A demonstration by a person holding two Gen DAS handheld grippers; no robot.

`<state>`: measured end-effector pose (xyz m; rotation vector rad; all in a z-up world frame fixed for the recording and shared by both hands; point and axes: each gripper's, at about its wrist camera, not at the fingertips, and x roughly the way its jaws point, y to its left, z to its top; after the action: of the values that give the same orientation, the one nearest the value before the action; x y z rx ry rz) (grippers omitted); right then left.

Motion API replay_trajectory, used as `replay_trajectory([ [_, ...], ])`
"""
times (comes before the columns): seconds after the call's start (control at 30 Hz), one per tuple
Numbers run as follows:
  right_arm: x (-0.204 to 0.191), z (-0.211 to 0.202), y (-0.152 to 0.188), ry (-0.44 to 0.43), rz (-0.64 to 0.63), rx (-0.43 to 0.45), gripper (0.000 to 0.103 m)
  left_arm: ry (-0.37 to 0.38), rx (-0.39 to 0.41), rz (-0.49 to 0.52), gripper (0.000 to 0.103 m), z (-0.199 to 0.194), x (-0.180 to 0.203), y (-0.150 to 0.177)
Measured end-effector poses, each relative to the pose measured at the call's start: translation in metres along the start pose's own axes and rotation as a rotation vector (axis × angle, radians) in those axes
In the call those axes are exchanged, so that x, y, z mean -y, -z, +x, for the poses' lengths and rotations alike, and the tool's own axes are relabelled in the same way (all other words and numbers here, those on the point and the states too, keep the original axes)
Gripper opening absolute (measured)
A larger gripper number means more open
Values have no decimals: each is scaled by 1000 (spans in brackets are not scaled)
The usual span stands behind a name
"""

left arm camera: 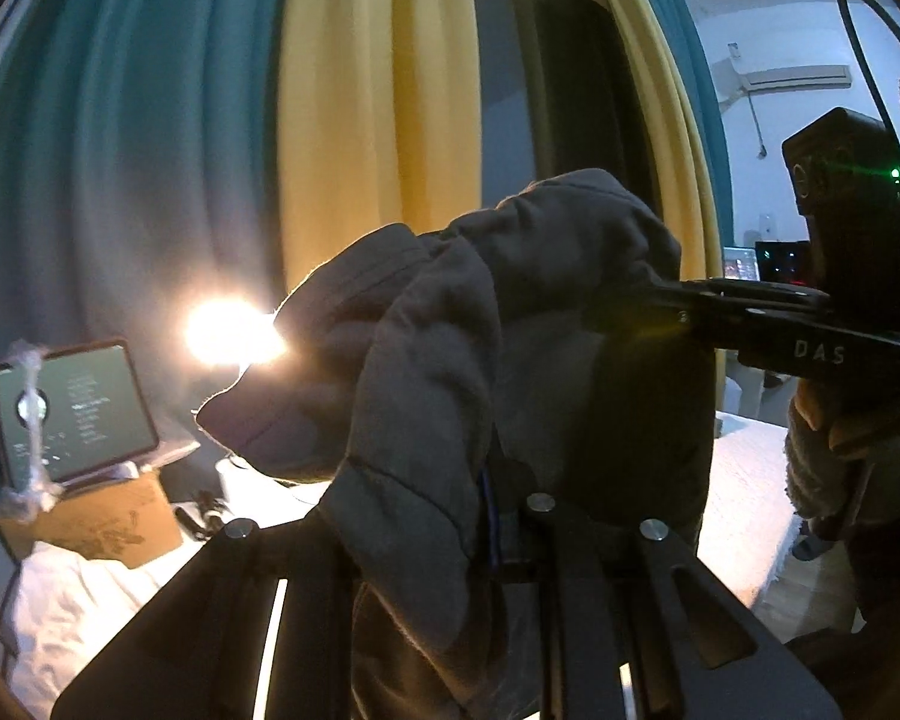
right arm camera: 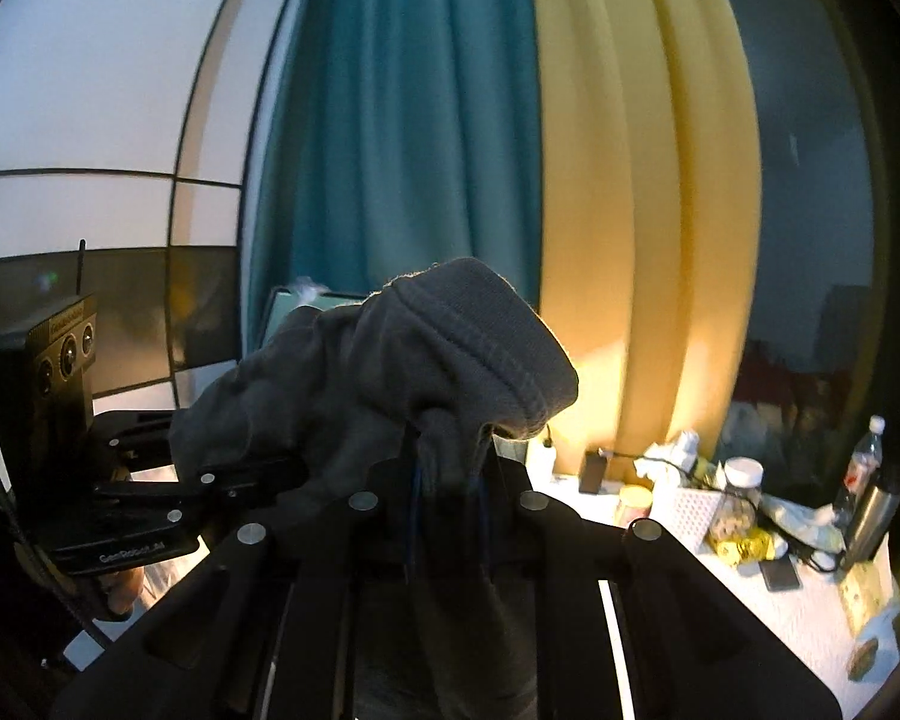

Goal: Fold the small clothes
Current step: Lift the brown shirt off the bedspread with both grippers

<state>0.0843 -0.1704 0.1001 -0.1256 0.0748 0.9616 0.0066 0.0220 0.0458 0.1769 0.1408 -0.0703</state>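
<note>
Over on the left of the left wrist view, a tablet with a dark lit screen point(left arm camera: 81, 414) is propped on a brown cardboard box point(left arm camera: 111, 525), white rumpled bedding point(left arm camera: 78, 600) below it and a teal curtain point(left arm camera: 120, 150) hanging behind. Next comes a bright glaring lamp point(left arm camera: 231, 333), then a yellow curtain point(left arm camera: 378, 120).

Centre frame: the small dark grey knit garment point(left arm camera: 450, 324) is up in the air, bunched, well clear of the bedding. The left gripper point(left arm camera: 510, 516) is clamped on its lower edge, cloth spilling over both black fingers. From the right the right gripper point(left arm camera: 648, 294) comes in level and pinches the garment's far side, jaws nearly together with fabric between. A hand point(left arm camera: 828, 420) in a fuzzy grey sleeve grips its handle, and a white wall air conditioner point(left arm camera: 798, 81) sits high behind.

Switch to the right wrist view: the left gripper point(right arm camera: 258, 474) reaches in from the left, biting the cloth. The garment's ribbed hem point(right arm camera: 480, 348) humps over the right gripper point(right arm camera: 444, 492), which is closed on it. Further right, a cluttered white tabletop point(right arm camera: 780, 612) carries a clear lidded jar point(right arm camera: 735, 504), a clear plastic bottle point(right arm camera: 864, 462) and a steel flask point(right arm camera: 870, 516).
</note>
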Motion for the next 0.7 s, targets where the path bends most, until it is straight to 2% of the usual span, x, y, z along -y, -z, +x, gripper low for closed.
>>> replay_trajectory([
  [0.33, -41, 10, -20, -84, -66, 47, 16, -105, 36, 13, 17, -41, -30, 3],
  [0.7, -95, 27, -27, -199, -126, 49, 16, -214, -6, 5, 17, -80, -65, 20],
])
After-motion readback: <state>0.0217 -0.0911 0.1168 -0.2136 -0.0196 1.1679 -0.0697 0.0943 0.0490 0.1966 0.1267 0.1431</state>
